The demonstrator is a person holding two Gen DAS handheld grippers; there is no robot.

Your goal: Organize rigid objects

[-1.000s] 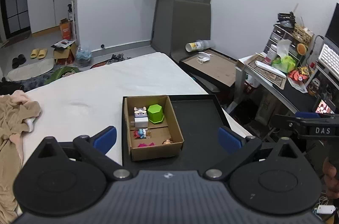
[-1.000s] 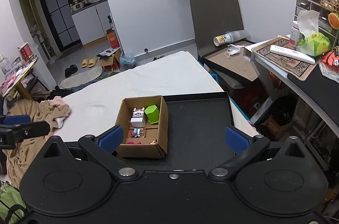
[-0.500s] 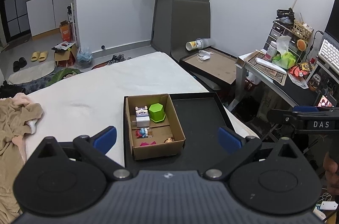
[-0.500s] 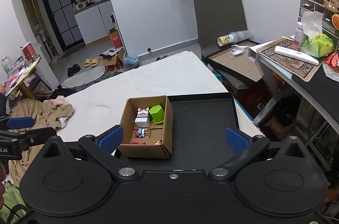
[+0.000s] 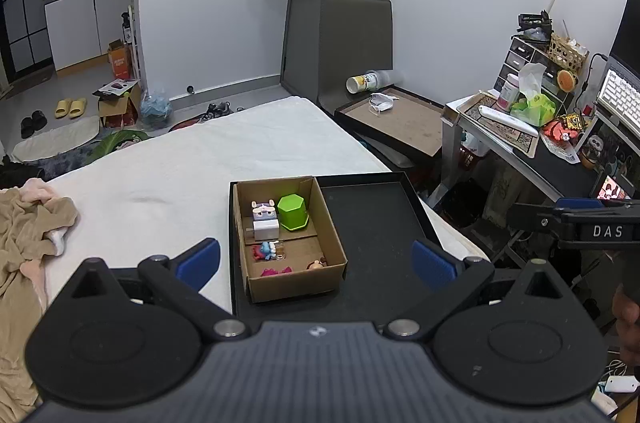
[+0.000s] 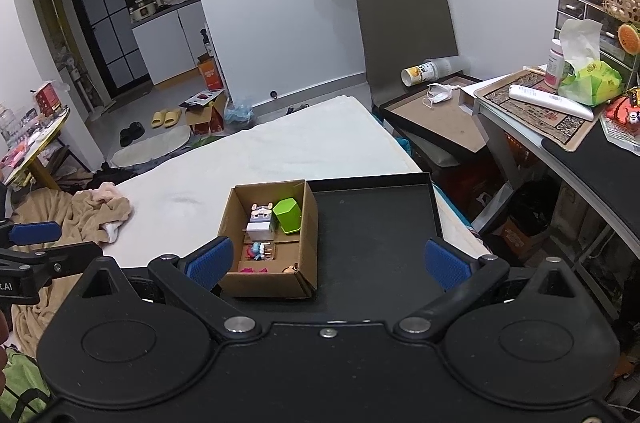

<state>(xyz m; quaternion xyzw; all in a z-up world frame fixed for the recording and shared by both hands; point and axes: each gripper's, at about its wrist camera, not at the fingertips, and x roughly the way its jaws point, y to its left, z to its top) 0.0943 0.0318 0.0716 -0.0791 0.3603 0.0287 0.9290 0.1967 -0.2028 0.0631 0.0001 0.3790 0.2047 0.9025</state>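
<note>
A brown cardboard box [image 5: 296, 285] [image 6: 264, 285] sits in the left part of a black tray [image 5: 376, 219] [image 6: 376, 223] on a white bed. Its far compartment holds a green hexagonal block [image 5: 294, 211] [image 6: 288, 214] and a small white-and-purple cube figure [image 5: 264, 219] [image 6: 260, 221]. Its near compartment holds a little blue-and-red figure [image 5: 266, 250] [image 6: 256, 251], a pink piece and a small brown one. My left gripper [image 5: 316, 261] hangs open above and before the box, holding nothing. My right gripper [image 6: 328, 261] is likewise open and empty.
A beige blanket [image 5: 28, 235] [image 6: 68, 219] lies bunched on the bed's left. Right of the bed stand a grey chair [image 6: 404, 35], a wooden-topped side table [image 5: 396, 119] and a cluttered desk [image 6: 560, 111]. White sheet [image 5: 192, 167] stretches beyond the tray.
Both grippers have pulled back and risen slightly, so the box and tray look a little smaller and farther. Nothing in the box has moved; both stay open.
</note>
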